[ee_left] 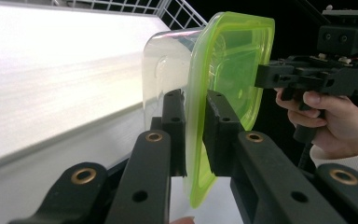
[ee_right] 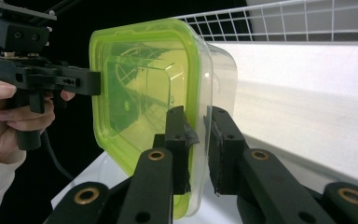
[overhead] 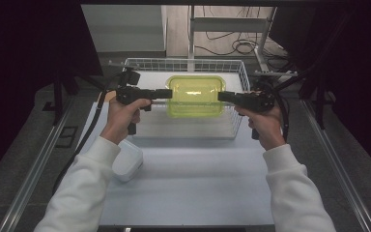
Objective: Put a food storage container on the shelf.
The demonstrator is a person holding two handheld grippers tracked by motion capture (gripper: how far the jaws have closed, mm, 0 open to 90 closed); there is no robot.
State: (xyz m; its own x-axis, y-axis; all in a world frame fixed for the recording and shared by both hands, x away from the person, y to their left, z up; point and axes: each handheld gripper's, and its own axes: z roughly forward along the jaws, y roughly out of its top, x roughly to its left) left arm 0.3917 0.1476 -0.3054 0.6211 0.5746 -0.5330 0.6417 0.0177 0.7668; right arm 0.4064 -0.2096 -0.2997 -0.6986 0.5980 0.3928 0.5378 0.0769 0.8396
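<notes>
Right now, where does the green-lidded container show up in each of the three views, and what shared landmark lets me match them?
High view: the green-lidded container sits centre, above the wire basket, between both hand-held grippers.
Left gripper view: centre-right, turned edge-on, its rim between the jaws of the left hand-held gripper.
Right gripper view: centre-left, its rim between the jaws of the right hand-held gripper.
Shared landmark: the wire basket's white mesh wall.

- The container looks like clear, glossy plastic; its lid is translucent yellow-green plastic, smooth and shiny.
- The basket is thin wire mesh with a white coated finish.
- The tongs are matt black plastic with brass-coloured rivets.
- The surface is pale, matt and smooth.
- The sleeves are soft white cloth.
</notes>
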